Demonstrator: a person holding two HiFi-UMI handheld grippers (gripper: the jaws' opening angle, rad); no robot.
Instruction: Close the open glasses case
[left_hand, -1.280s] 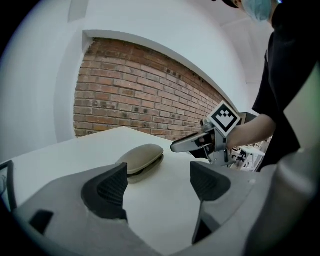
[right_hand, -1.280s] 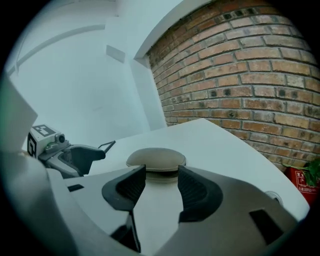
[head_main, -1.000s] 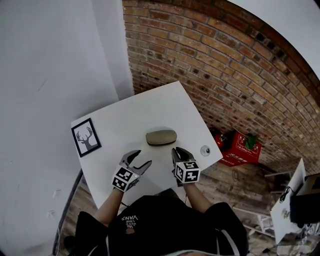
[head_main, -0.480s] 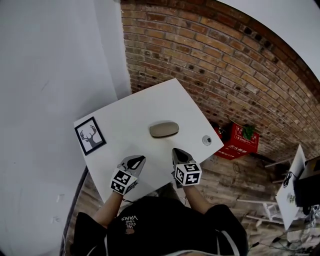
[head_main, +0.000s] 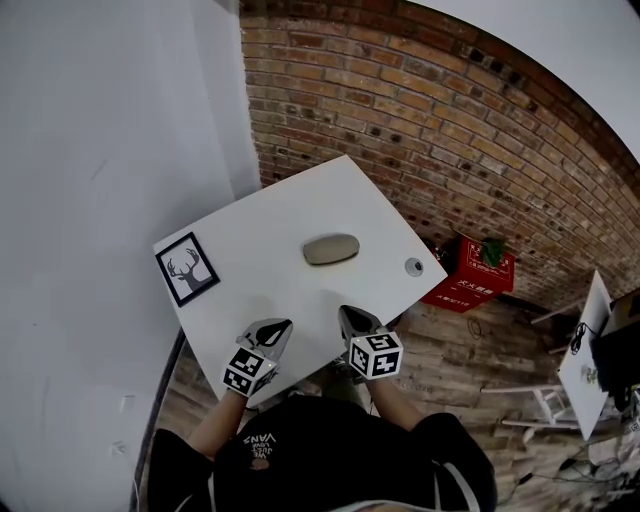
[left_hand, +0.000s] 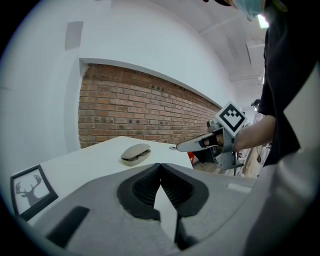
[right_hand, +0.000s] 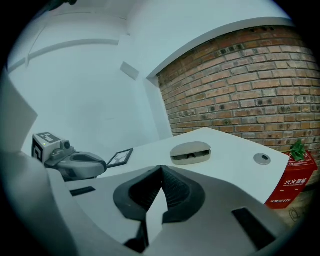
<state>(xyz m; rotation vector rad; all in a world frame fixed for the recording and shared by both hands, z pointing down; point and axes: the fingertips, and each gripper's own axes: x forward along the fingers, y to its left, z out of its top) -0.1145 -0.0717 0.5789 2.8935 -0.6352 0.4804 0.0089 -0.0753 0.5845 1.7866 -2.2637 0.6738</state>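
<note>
1. Left tool (head_main: 280, 326): over the last second we have drawn it back from the glasses case to the near edge of the tabletop (head_main: 260, 235). Its jaws stood wide apart then and are now clenched on nothing.
2. Glasses case (head_main: 331, 249): it lies at mid-tabletop, in the same spot as a second ago, now well apart from both tools. The lid is down over the base. Both tool views show a dark slit along its near side, with the glasses visible inside.
3. Right tool (head_main: 347, 314): it has likewise come back to the near edge, and its jaws have clenched empty.
4. Meaning for the task: we judge the closing done or nearly done, and the retreat reads as its end. We cannot tell whether the lid has latched.
5. Surface: the tabletop is white and square. A framed deer picture (head_main: 187, 268) sits at its left, the case in the middle and a small round disc (head_main: 413, 266) near the right corner.
6. Room: a plain white wall (head_main: 100, 150) stands at the left and a brick wall (head_main: 420, 130) on the far side. A red crate (head_main: 468, 276) holding a green plant rests on the wooden floor at the right.
</note>
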